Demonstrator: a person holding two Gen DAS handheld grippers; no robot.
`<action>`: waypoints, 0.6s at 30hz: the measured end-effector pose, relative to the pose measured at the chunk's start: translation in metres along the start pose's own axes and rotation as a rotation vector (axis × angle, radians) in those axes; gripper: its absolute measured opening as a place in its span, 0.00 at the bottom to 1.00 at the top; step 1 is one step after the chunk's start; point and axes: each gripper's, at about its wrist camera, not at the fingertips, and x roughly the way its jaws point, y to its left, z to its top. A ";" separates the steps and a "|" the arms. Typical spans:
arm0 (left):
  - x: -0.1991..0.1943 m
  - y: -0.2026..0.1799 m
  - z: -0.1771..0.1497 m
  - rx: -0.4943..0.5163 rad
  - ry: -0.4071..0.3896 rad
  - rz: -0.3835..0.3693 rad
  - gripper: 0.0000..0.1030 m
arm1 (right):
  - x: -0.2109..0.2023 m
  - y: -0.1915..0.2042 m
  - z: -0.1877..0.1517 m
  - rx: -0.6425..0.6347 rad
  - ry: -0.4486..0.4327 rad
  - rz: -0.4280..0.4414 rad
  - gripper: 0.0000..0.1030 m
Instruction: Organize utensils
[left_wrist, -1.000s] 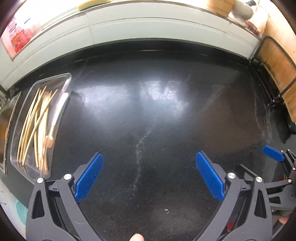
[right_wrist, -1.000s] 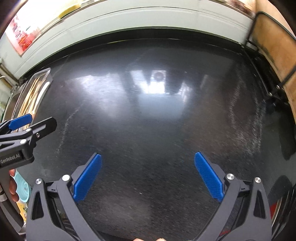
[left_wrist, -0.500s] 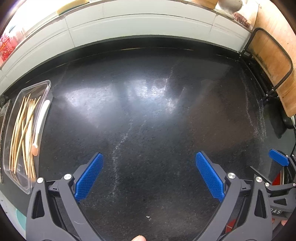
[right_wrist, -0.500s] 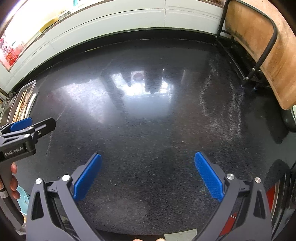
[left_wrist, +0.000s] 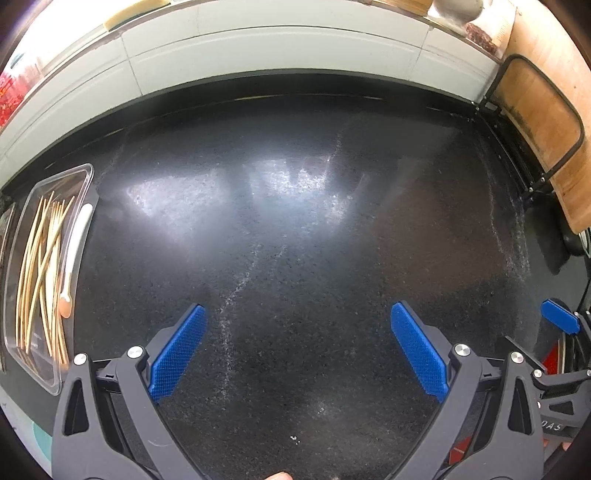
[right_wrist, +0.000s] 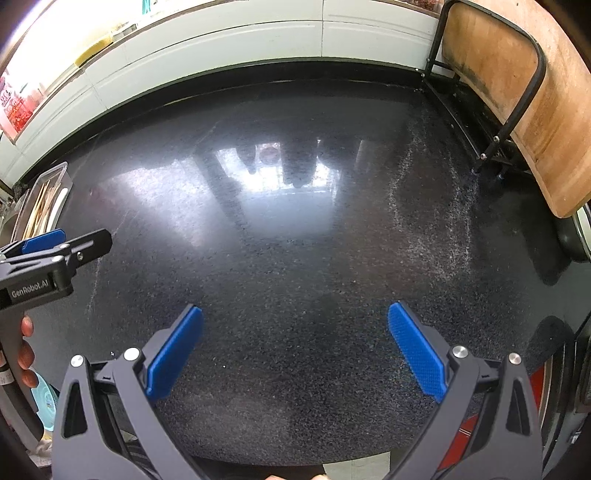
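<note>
Black speckled stone bench (left_wrist: 295, 258), glossy, bare across its middle and front, with pale scuff streaks.

Clear plastic rectangular tray (left_wrist: 84, 172), at the left edge of the bench. Contents: a loose bundle of pale bamboo chopsticks (left_wrist: 38, 273), lying lengthwise and partly crossed; one white-handled spoon with a pinkish bowl (left_wrist: 75, 254) along the tray's right wall. All utensils in view are inside this tray; none lies loose on the bench.

Left claw (left_wrist: 295, 354), blue pads spread wide, grasping nothing, poised over the front middle of the bench. Seen also from the right wrist view (right_wrist: 62, 236), where fingers of a hand (right_wrist: 26, 350) wrap its handle.

Right claw (right_wrist: 295, 350), likewise released and empty, over the front of the bench, right of the left claw.

Worn wooden cutting board in a black wire rack (right_wrist: 517, 103), standing at the right edge. White tiled wall (right_wrist: 258, 40) behind the back edge.

Risks, as judged: sorting looks complete or nearly so. The tray sits at the very left edge; a sideways nudge from the left claw could push it off. The crossed chopsticks could snag and scatter if one is pulled.
</note>
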 end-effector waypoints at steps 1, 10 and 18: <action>0.000 0.001 0.000 -0.002 0.002 0.015 0.94 | 0.000 0.000 0.000 -0.001 0.000 0.000 0.94; 0.002 0.005 0.000 0.009 0.012 0.029 0.94 | 0.001 0.006 0.000 0.002 0.001 -0.001 0.94; 0.004 0.004 -0.001 0.015 0.021 0.032 0.94 | 0.002 0.006 0.001 0.006 0.001 0.000 0.94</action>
